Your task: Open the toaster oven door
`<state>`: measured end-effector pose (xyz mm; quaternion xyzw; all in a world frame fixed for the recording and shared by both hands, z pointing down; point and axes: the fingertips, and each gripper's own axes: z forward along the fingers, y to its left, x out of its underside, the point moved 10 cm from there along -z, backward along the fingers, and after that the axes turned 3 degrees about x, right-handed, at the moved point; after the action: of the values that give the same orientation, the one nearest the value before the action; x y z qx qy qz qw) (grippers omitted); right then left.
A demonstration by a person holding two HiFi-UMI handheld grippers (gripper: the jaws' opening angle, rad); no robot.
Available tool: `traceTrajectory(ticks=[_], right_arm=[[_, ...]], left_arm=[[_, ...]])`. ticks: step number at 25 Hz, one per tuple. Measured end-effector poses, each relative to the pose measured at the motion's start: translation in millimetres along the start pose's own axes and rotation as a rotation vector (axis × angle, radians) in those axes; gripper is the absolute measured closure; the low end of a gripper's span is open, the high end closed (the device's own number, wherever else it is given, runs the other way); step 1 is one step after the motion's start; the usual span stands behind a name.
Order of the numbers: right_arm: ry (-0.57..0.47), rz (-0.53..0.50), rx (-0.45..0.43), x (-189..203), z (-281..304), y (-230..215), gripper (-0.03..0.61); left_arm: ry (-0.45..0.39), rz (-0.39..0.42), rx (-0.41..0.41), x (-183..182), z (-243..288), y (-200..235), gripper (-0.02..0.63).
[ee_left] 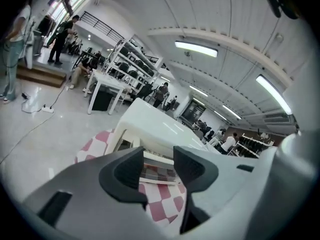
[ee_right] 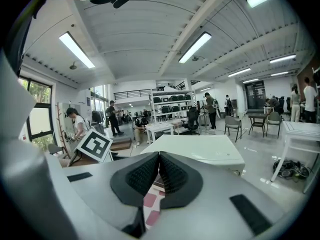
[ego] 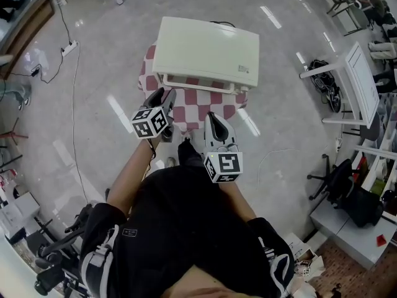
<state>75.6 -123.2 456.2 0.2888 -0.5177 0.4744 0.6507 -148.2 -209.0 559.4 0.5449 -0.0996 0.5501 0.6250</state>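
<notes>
Toaster oven (ego: pixel 208 48) — cream-white, boxy, one only — sits on a small table under a red-and-white checked cloth (ego: pixel 214 104). Its white handle bar (ego: pixel 198 82) is on the side facing the person. Two grippers, both short of the oven's front, over the cloth's near edge. Left gripper (ego: pixel 162 95) is near the oven's front left corner, tilted to one side, jaws apart with nothing between them — the handle shows beyond the gap. Right gripper (ego: pixel 211 118) is further back from the oven, jaws pressed together, empty.
</notes>
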Motion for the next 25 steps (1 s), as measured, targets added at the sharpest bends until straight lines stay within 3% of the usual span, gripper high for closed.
traceTrajectory(ticks=[7, 25], right_arm=[[0.004, 0.014, 0.021, -0.9, 5.8, -17.3, 0.552], [-0.001, 0.006, 0.025, -4.2, 4.8, -27.7, 0.552]], left_arm=[[0.02, -0.267, -0.037, -4.4, 34.5, 27.0, 0.403], [0.019, -0.447, -0.018, 3.8, 50.8, 46.6, 0.407]])
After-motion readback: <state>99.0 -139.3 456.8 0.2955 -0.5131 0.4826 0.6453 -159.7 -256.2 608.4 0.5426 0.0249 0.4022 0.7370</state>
